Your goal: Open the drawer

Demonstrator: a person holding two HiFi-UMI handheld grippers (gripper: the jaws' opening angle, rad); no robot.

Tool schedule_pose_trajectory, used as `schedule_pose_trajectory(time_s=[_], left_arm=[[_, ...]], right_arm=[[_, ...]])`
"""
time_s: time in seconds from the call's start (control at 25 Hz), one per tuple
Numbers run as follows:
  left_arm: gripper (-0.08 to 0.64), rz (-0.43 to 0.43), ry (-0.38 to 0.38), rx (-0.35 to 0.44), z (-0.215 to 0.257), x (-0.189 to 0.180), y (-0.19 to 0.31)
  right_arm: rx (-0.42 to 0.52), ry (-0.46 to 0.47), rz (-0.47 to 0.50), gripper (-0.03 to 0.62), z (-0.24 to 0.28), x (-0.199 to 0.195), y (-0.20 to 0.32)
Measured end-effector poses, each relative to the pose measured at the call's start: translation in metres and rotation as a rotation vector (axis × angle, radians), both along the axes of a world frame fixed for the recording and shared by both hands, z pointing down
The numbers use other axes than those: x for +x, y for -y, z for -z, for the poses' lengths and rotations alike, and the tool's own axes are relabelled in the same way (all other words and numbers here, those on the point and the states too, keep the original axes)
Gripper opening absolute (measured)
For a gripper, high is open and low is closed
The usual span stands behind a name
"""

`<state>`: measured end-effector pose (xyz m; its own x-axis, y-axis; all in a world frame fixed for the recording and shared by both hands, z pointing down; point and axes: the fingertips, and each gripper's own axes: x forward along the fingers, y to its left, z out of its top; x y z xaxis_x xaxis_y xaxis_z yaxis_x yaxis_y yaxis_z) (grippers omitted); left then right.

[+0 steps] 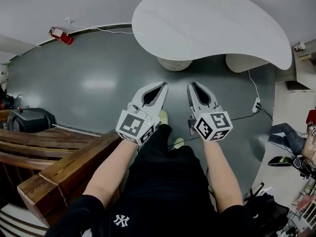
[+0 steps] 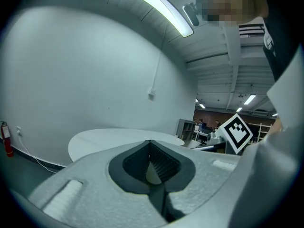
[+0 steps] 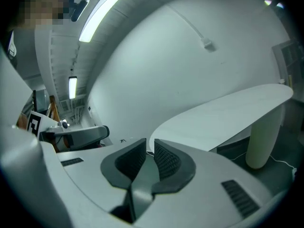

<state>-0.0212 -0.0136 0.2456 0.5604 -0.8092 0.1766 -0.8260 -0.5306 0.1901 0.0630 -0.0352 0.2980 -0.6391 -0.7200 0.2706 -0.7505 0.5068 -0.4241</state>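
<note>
No drawer shows in any view. In the head view both grippers are held side by side over the dark grey floor, in front of the person's legs. My left gripper [image 1: 164, 84] [image 2: 150, 141] has its jaw tips touching and nothing between them. On my right gripper [image 1: 190, 85] [image 3: 150, 140] the jaws stand a narrow gap apart, also with nothing in between. Both point toward a white curved table [image 1: 212, 23] [image 2: 118, 139] [image 3: 228, 118] and the white wall behind it. The right gripper's marker cube [image 2: 237, 131] shows at the right of the left gripper view.
A wooden slatted bench [image 1: 54, 162] stands close at the lower left, with a black case [image 1: 29, 120] beyond it. A red fire extinguisher [image 1: 61, 35] sits by the wall. Thick white legs [image 1: 175, 63] hold up the table. A power strip [image 1: 256, 105] and cable lie at the right.
</note>
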Motion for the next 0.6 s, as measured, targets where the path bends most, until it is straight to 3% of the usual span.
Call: schedule_pose_trajectory(time_s=[0.24, 0.6], left_arm=[[0.009, -0.026, -0.014, -0.033, -0.06, -0.012, 0.037], [0.009, 0.029, -0.05, -0.102, -0.186, -0.027, 0.084]], right_arm=[[-0.029, -0.106, -0.042, 0.06, -0.079, -0.011, 0.043], [-0.087, -0.206, -0.052, 0.086, -0.226, -0.021, 0.112]])
